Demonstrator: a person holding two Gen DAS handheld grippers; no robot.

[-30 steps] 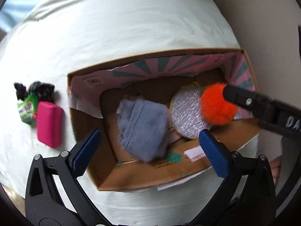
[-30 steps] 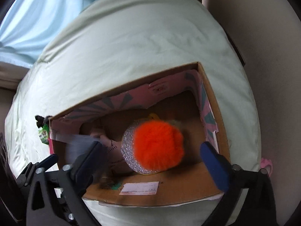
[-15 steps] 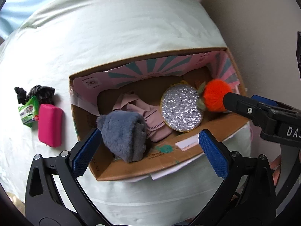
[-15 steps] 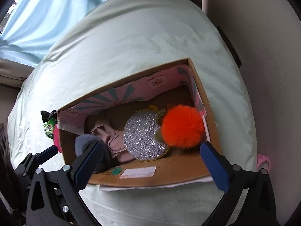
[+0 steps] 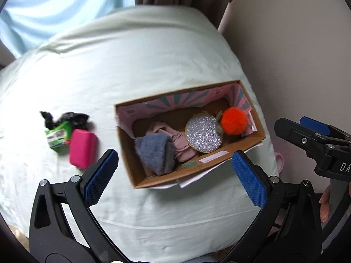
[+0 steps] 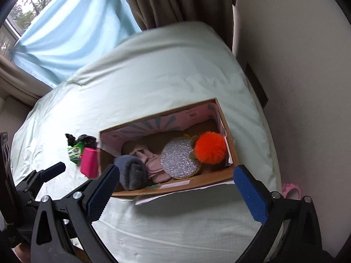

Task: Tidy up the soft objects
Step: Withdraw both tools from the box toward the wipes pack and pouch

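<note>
A cardboard box (image 5: pixel 219 166) (image 6: pixel 197 180) lies on a pale green bed. Inside it are a grey fuzzy cloth (image 5: pixel 154 153) (image 6: pixel 131 172), a pink garment (image 5: pixel 175 135) (image 6: pixel 149 160), a silver glitter disc (image 5: pixel 203 134) (image 6: pixel 178 160) and an orange pompom (image 5: pixel 233 120) (image 6: pixel 210 148). My left gripper (image 5: pixel 174 178) is open and empty above the box's near edge. My right gripper (image 6: pixel 175 194) is open and empty, also raised above the box; it shows at the right of the left wrist view (image 5: pixel 307 135).
A pink block (image 5: pixel 83 151) (image 6: pixel 88 162), a green packet (image 5: pixel 58 136) (image 6: pixel 75 151) and a black fabric piece (image 5: pixel 72 118) (image 6: pixel 83 139) lie on the bed (image 5: pixel 153 54) (image 6: pixel 164 65) left of the box. A wall is at the right, curtains behind. A pink object (image 6: pixel 291 189) sits by the bed's right edge.
Both grippers let go of their items and pulled back up and away. The grey cloth and the orange pompom now lie in the box.
</note>
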